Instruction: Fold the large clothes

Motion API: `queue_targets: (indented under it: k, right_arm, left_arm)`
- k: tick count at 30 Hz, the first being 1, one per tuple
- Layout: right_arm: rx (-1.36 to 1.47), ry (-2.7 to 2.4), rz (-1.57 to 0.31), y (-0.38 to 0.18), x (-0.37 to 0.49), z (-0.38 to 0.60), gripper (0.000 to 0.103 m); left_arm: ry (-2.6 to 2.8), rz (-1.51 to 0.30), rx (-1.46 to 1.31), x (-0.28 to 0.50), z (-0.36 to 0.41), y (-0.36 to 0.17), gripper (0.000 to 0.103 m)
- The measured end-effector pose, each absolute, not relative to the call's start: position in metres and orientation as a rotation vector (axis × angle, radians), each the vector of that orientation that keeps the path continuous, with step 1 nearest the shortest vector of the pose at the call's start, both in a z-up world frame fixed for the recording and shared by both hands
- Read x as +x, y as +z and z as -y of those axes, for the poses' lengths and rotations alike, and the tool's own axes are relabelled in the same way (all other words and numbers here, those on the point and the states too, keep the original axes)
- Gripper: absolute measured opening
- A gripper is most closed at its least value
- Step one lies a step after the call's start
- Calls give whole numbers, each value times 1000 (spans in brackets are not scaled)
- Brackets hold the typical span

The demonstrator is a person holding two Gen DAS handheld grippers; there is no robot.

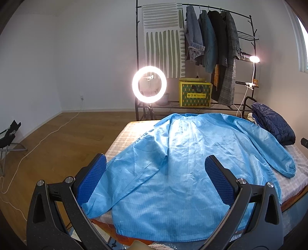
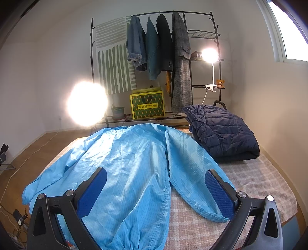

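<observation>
Presently on record:

- Blue coat (image 1: 184, 153): large, light blue, thin striped weave, spread flat on its back across the table, collar toward 12 o'clock, hem toward 6 o'clock and hanging slightly over the near edge. One sleeve lies out toward 8 o'clock in the left wrist view; the other runs toward 4 o'clock, cuff resting on the cloth.
- Table (image 2: 250, 184): covered with a pale checked cloth; the coat takes up most of it.
- Left gripper (image 1: 156, 173): fingers spread wide apart, holding nothing, poised above the coat's lower body, the left-hand pad over the sleeve at 8 o'clock.
- Right gripper (image 2: 156, 180): fingers likewise wide apart and empty, above the coat's right side, the right-hand pad over the sleeve near its cuff.
- Navy quilted jacket (image 2: 221, 130): folded, lying on the table at 2 o'clock, just beside the coat's shoulder.
- Clothes rack (image 2: 200, 14): black metal, at 12 o'clock beyond the table, hung with dark garments.
- Yellow patterned box (image 2: 147, 105): on the rack's low shelf.
- Ring light (image 1: 149, 84): lit, at 11 o'clock on a stand.
- Clip lamp (image 2: 209, 54): lit, on the rack at 1 o'clock.
</observation>
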State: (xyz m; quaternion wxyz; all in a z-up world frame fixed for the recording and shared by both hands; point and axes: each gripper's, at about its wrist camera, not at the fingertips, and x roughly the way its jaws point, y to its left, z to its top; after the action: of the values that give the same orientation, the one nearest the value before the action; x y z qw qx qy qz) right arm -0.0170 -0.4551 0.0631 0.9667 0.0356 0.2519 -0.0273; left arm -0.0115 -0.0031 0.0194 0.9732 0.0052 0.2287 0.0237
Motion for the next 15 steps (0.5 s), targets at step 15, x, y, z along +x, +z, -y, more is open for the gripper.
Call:
queue_targets:
  k: [15]
  right_arm:
    - [75,-58,-506,65,-19,457,103]
  left_arm:
    - [49,-462,13,-13,5,20,103]
